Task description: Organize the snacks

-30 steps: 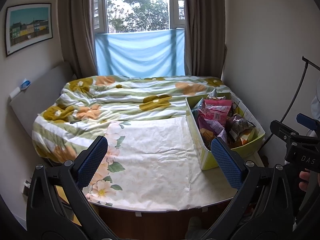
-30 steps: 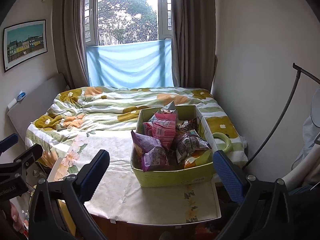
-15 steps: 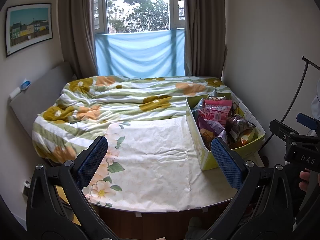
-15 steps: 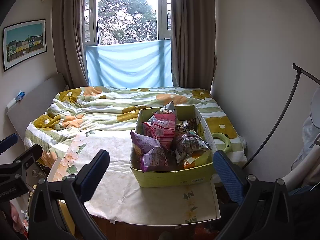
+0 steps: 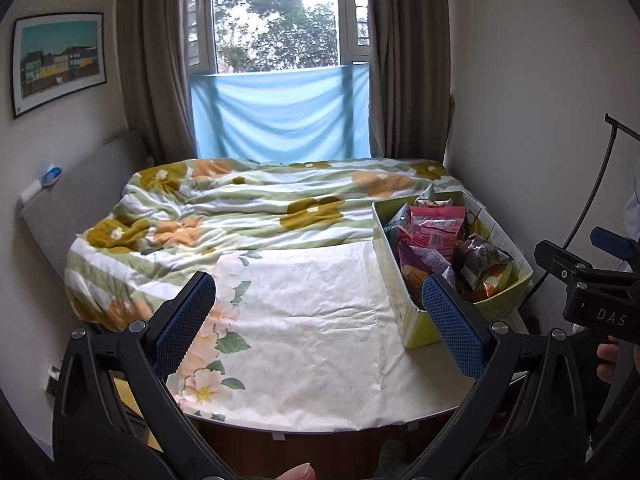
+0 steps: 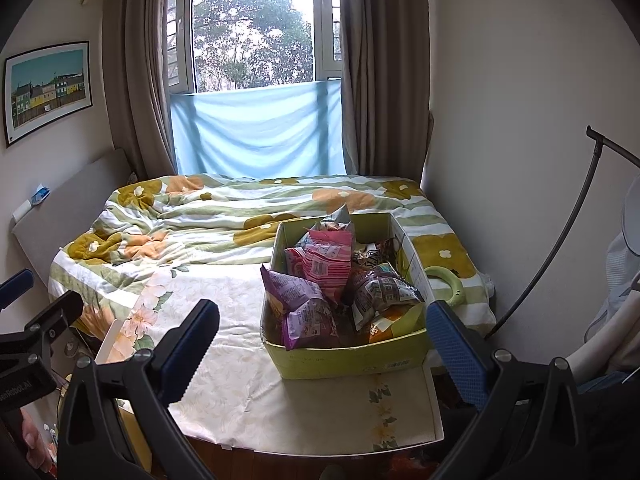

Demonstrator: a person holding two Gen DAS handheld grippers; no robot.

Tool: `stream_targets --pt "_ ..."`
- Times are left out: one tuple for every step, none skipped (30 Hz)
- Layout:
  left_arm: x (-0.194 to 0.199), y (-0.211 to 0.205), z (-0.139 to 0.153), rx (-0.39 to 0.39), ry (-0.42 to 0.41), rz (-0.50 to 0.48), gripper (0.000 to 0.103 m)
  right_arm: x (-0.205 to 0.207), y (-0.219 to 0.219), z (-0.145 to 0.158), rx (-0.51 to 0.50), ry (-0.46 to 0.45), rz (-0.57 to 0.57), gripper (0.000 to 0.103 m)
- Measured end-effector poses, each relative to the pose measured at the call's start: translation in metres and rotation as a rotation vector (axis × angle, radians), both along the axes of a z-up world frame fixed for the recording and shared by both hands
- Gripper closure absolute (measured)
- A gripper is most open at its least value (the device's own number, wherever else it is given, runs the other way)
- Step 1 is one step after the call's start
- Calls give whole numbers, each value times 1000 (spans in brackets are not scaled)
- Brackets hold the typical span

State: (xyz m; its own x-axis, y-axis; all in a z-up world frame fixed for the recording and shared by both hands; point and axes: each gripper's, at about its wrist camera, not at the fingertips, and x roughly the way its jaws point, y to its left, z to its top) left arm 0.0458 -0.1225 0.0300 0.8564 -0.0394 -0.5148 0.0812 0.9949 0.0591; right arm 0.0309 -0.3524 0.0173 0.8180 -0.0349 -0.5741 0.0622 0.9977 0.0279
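A yellow-green cardboard box [image 6: 352,356] stands on a white floral cloth at the near right of the bed. It holds several snack bags: a pink one [image 6: 328,264], a purple one [image 6: 300,304] and a dark one [image 6: 380,292]. The box also shows in the left wrist view [image 5: 416,324], at the right. My left gripper [image 5: 320,320] is open and empty, short of the cloth's near edge. My right gripper [image 6: 320,336] is open and empty, in front of the box and apart from it.
The white floral cloth [image 5: 312,320] covers a board at the bed's foot. A rumpled flowered duvet [image 5: 240,208] lies behind it. A green ring [image 6: 448,284] lies right of the box. A wall and a black curved rod [image 6: 560,232] stand at the right.
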Motion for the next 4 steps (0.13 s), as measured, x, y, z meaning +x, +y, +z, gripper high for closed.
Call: stream_targets --pt "1 0 0 3 -1 -1 0 1 0 0 0 2 -1 0" --pt "2 0 -1 5 -2 -1 0 3 0 -1 1 3 -1 0" --pt "3 0 -1 6 -3 -1 0 4 0 -1 1 4 -1 0" --pt "4 1 -1 4 -2 0 0 3 0 -1 0 3 -1 0"
